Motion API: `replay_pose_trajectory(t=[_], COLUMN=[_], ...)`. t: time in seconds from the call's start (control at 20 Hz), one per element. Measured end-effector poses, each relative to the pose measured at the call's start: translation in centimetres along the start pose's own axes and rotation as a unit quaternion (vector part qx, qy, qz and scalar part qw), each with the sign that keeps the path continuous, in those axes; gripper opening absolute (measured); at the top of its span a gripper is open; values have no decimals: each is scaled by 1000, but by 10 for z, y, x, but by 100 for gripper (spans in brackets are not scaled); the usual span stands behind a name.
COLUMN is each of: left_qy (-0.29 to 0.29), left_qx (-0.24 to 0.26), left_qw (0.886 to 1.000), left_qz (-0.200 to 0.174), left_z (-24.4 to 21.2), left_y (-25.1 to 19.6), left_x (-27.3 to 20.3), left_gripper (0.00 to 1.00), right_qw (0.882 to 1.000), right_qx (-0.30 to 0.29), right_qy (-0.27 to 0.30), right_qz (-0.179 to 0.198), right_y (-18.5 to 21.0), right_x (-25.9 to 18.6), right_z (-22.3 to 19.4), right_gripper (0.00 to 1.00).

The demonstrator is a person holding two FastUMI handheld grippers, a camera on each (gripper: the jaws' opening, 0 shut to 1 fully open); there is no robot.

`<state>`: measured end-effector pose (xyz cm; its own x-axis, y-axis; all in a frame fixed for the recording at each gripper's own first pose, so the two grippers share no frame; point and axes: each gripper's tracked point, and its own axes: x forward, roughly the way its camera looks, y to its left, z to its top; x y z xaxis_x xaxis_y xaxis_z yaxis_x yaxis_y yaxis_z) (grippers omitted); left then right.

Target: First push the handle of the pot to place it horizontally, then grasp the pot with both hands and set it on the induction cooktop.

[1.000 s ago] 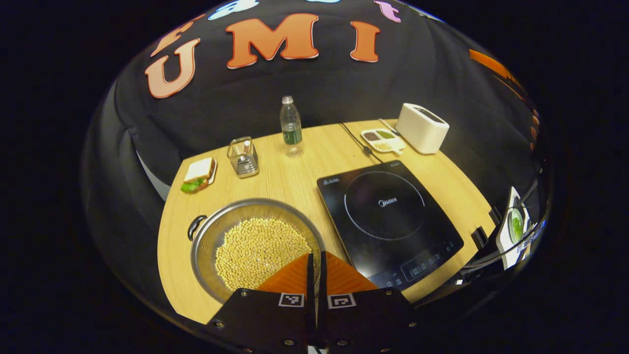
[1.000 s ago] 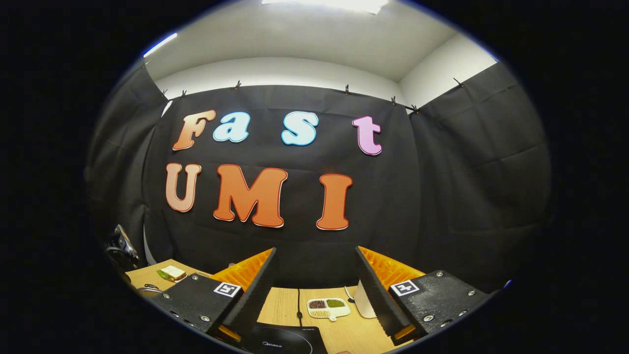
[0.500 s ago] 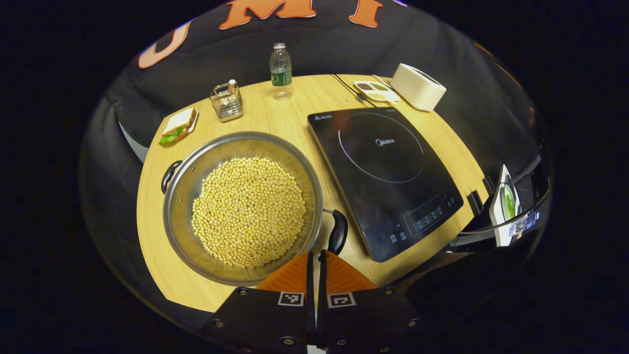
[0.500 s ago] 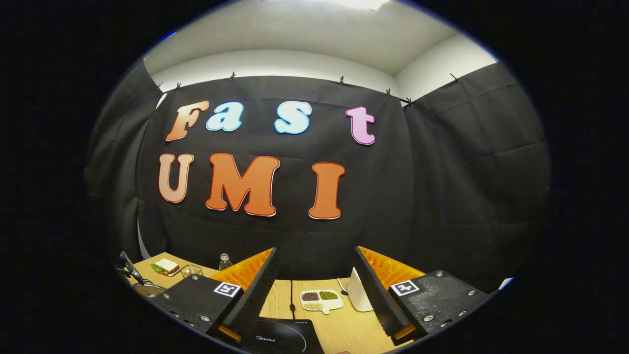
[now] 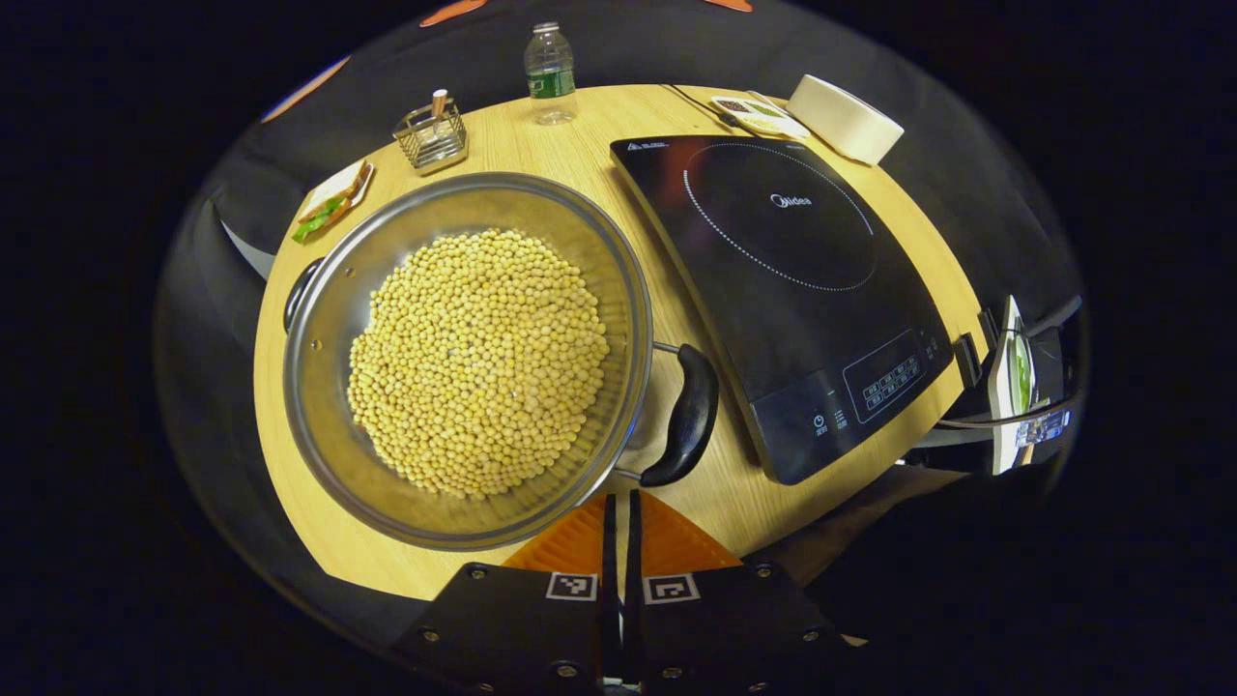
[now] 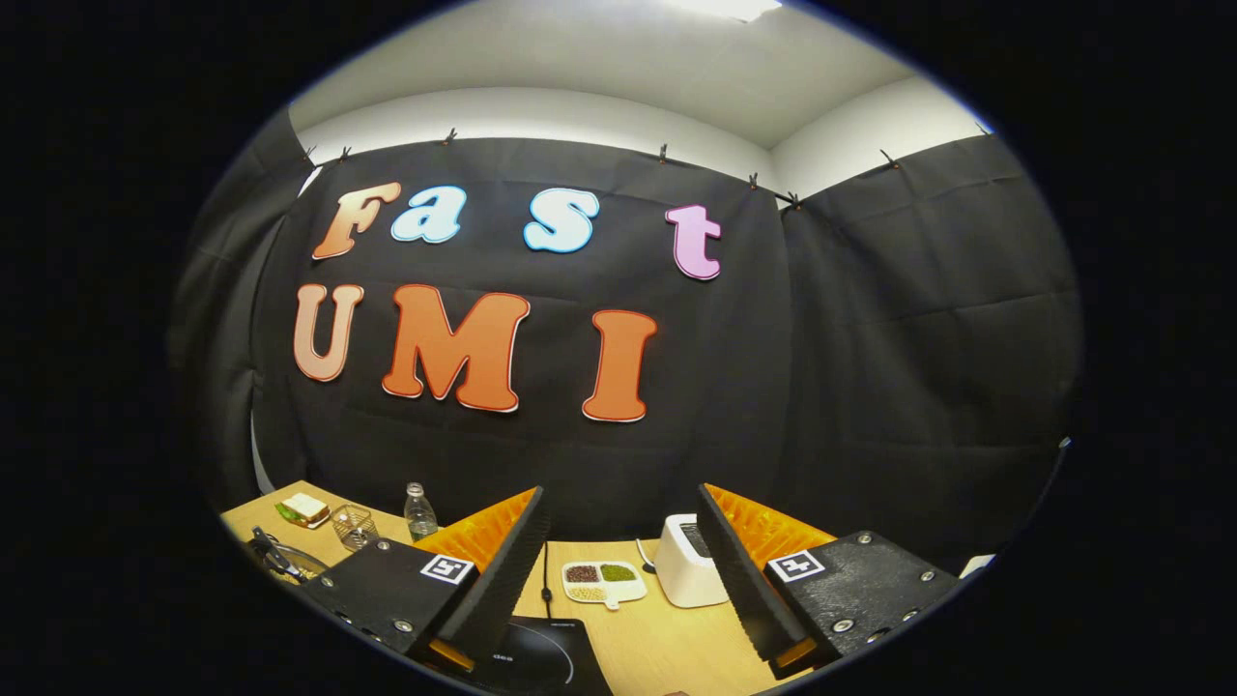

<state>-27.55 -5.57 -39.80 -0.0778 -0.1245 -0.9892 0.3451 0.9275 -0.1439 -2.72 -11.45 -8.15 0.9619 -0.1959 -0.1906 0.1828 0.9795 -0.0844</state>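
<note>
In the left gripper view, the pot [image 5: 464,358] of beans sits on the table [image 5: 541,145] just left of the cooktop [image 5: 783,280], its handle [image 5: 686,416] just ahead of the clenched, empty left gripper [image 5: 618,503], while the right gripper [image 6: 618,561] hangs released above the table.

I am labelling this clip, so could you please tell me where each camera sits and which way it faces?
Left gripper view: rides the left gripper, above the table's near edge, tilted down at the pot and induction cooktop; jaws shut.
Right gripper view: rides the right gripper, facing level at the booth wall; jaws open.
Shared: bottle, toaster, sandwich, cooktop.
</note>
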Motion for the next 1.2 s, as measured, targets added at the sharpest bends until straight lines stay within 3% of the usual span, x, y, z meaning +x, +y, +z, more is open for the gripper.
replay_pose_trajectory(t=[0.6,1.0,1.2], left_qy=[10,-7,-16], left_qx=[-6,9,-12], left_qw=[1000,1000,1000], left_qz=[18,22,5], left_z=[33,63,75], left_y=[-13,-20,-21], left_x=[22,32,37], left_gripper=[2,2,2], right_qw=[997,994,993], right_qx=[-6,-6,-11], right_qy=[26,34,39], right_qz=[-74,-101,-109], right_y=[-58,-77,-81], right_x=[-16,-22,-28], right_z=[-17,-21,-22], right_gripper=[95,95,95])
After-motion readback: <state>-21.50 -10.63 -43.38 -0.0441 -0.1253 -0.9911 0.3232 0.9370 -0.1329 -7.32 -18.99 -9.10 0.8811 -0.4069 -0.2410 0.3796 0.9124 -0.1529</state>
